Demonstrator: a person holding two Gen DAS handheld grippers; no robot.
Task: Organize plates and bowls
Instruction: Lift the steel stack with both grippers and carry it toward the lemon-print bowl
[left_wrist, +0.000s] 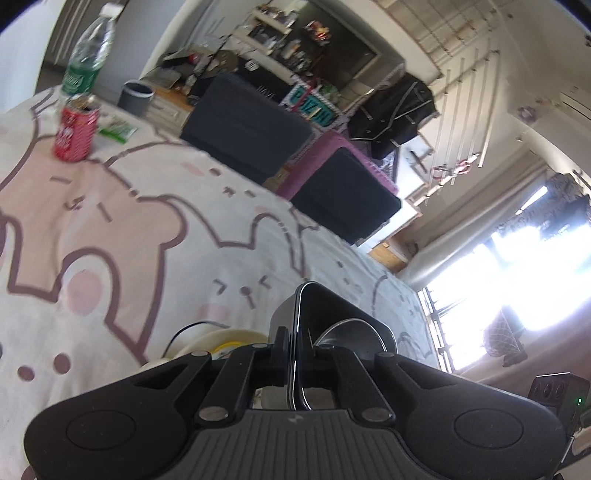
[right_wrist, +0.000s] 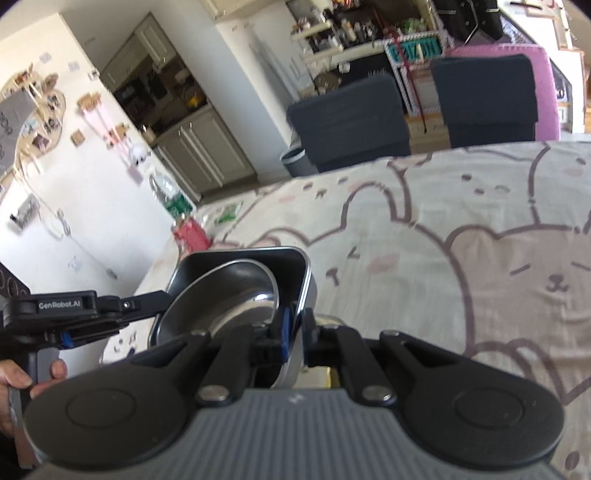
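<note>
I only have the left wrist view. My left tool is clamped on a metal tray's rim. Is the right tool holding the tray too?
Observer: Yes. In the right wrist view the right tool is shut on the near wall of the square tray, and the left tool grips it from the left.
Operator: I see only a sliver of a bowl inside it. How does it sit?
Observer: The round bowl lies tilted inside the tray, not flat on its floor.
Operator: Is there anything in the bowl?
Observer: No. Its shiny inside is open to the right wrist camera and shows nothing in it.
</note>
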